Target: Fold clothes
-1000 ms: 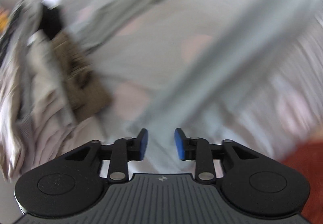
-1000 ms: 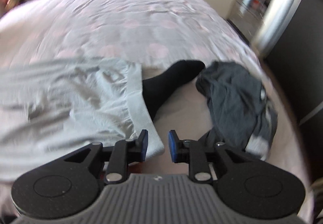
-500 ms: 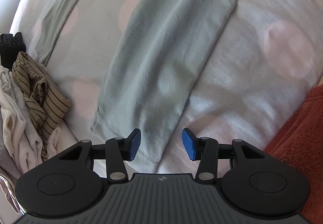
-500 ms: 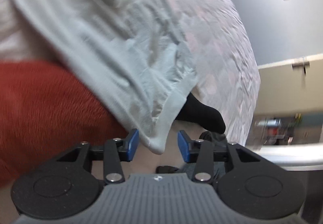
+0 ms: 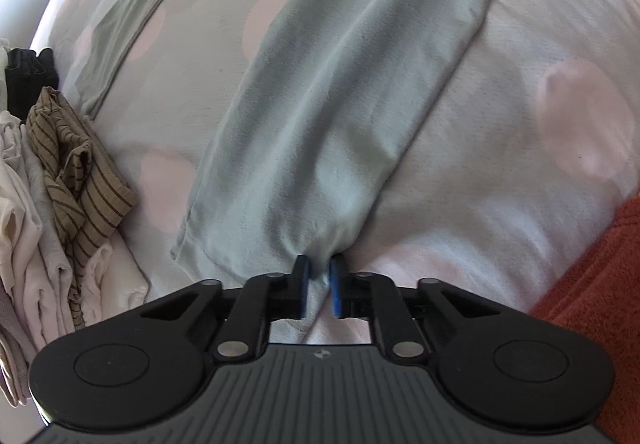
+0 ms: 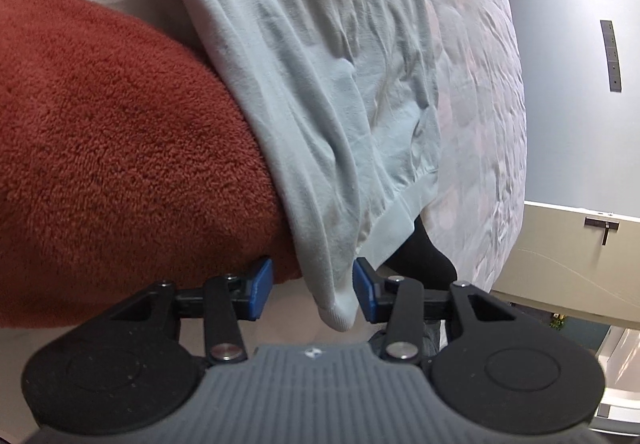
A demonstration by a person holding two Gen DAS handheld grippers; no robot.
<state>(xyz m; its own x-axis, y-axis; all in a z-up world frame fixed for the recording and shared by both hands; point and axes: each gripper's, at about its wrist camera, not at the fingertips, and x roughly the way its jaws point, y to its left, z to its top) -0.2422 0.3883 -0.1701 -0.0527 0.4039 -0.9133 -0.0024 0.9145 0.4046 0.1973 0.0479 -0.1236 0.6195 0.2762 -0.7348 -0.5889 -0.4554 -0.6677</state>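
Observation:
Pale green trousers lie stretched over the spotted bed sheet, with the second leg at the upper left. My left gripper is shut on the hem end of the nearer leg, and the cloth puckers between the blue pads. In the right wrist view the same garment runs down to its ribbed waistband corner, which hangs between the jaws of my right gripper. Those jaws are closing, and the pads still stand apart from the cloth.
A rust-red fleecy blanket lies beside the trousers and shows at the lower right of the left wrist view. A black sock sits under the waistband. Clothes are piled at the left, among them a brown striped piece. A door stands beyond the bed.
My left gripper came down onto the leg hem and closed on it. My right gripper rolled, dropped toward the waistband corner and widened around it.

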